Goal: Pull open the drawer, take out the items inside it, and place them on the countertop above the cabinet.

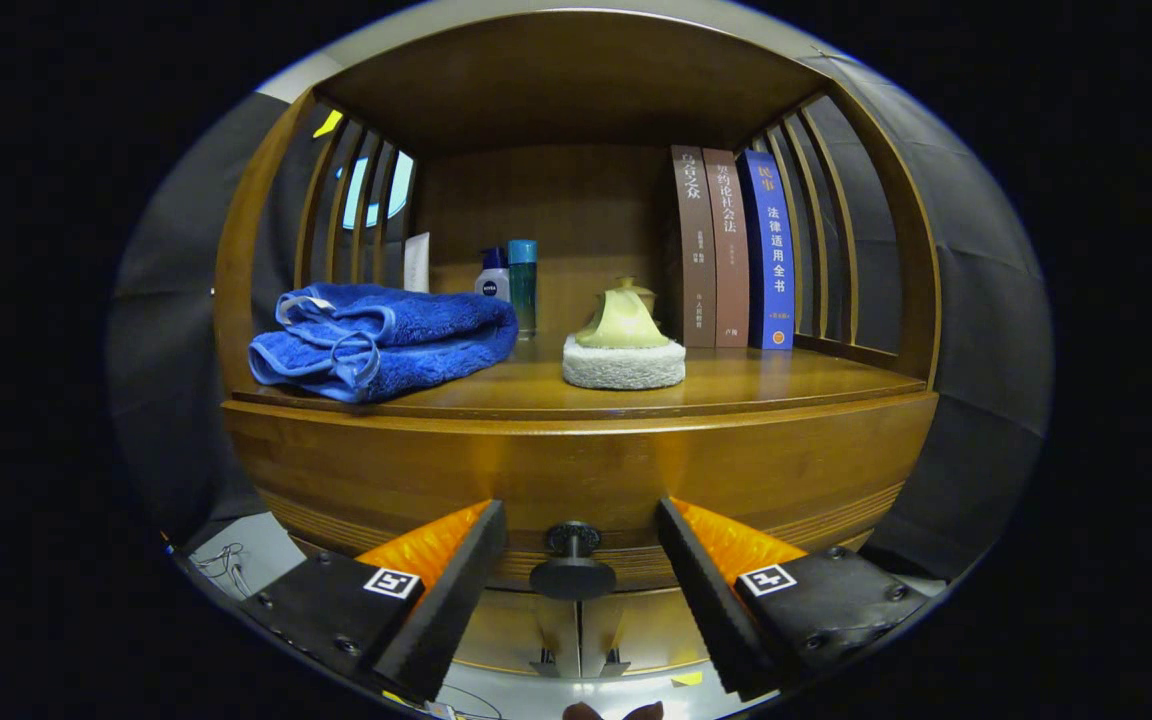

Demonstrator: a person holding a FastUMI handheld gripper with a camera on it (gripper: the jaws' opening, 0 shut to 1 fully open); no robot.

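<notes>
A wooden cabinet faces me, its closed drawer front (576, 470) spanning the width below the countertop (786, 385). A round black knob (572, 562) sticks out from the drawer's lower middle. My gripper (576, 590) is open, its two black padded fingers (456, 590) standing either side of the knob without touching it. The drawer's contents are hidden.
On the countertop lie a folded blue towel (381, 340) at left and a yellow-green lidded pot on a white pad (623, 345) in the middle. Bottles (511, 280) stand at the back, three books (733, 250) at right. Slatted side walls and a shelf roof enclose the space.
</notes>
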